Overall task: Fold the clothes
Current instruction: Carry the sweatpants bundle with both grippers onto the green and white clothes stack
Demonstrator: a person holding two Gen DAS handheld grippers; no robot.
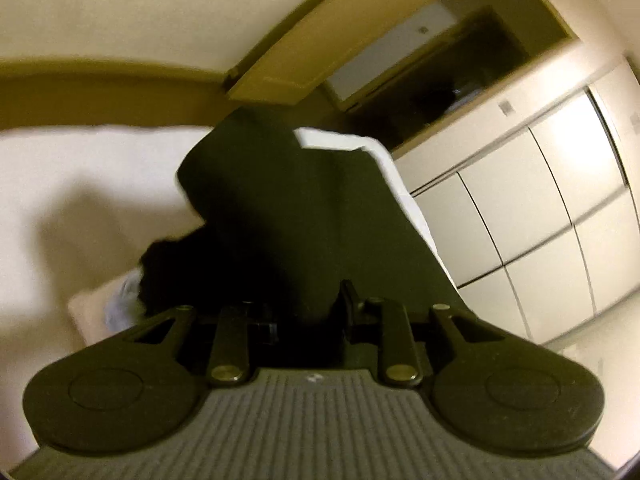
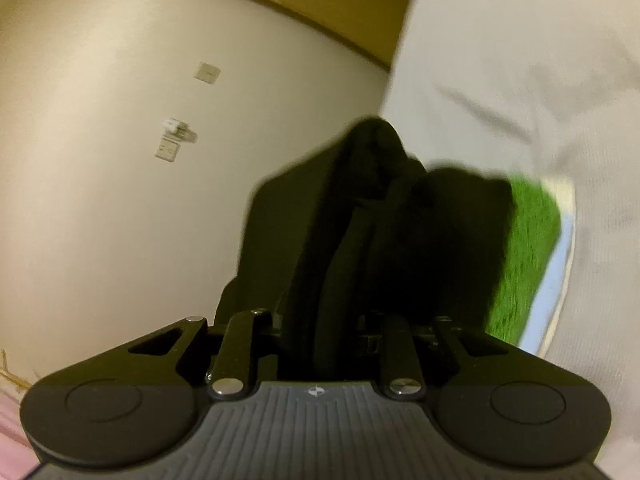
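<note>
I've got both grippers pinching the dark, limp cloth garment (image 1: pixel 288 208): left gripper (image 1: pixel 308 304) and right gripper (image 2: pixel 324 320) each closed on an edge, holding it stretched above the white bed (image 1: pixel 80 184) (so it hangs flat, I judge, for laying down).

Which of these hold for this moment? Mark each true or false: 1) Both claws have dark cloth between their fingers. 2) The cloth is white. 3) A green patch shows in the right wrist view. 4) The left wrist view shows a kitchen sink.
1) True: the left claw and the right claw each grip the dark garment.
2) False: the garment is dark, nearly black; the bed sheet beneath is white.
3) True: a green patch lies right of the garment.
4) False: it shows pale cabinet doors, no sink.
</note>
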